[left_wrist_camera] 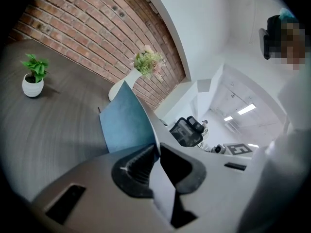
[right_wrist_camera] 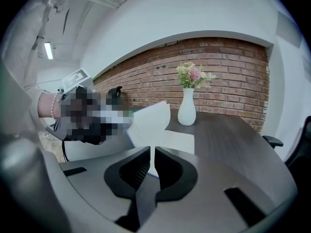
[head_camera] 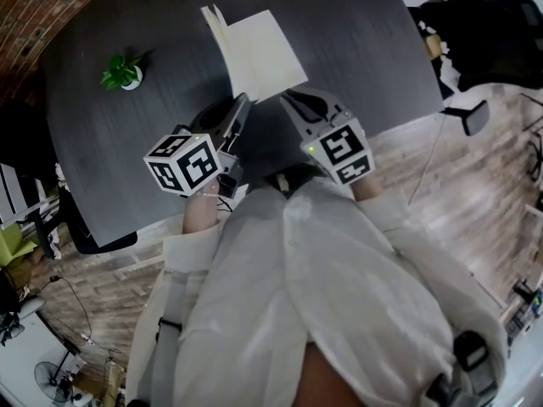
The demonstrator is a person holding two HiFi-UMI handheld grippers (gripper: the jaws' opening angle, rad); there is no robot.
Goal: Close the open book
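Note:
The open book [head_camera: 263, 49] lies on the dark table [head_camera: 365, 49], white pages up. Its left half stands raised. My left gripper [head_camera: 242, 102] is shut on the near edge of that half's blue cover [left_wrist_camera: 126, 123], which runs down between the left gripper's [left_wrist_camera: 158, 152] pads. My right gripper [head_camera: 287, 97] sits at the book's near edge, by the flat right page [right_wrist_camera: 177, 141]. The right gripper's [right_wrist_camera: 152, 154] jaws stand almost together with a thin slit between them. White page shows through the slit, and nothing looks pinched. The raised half [right_wrist_camera: 148, 118] leans just left of it.
A small potted plant [head_camera: 123, 75] stands at the table's left. A white vase with flowers [right_wrist_camera: 186, 108] stands behind the book, in front of a brick wall [right_wrist_camera: 228, 72]. The table's near edge runs along my body. A dark office chair [head_camera: 496, 24] stands off to the right.

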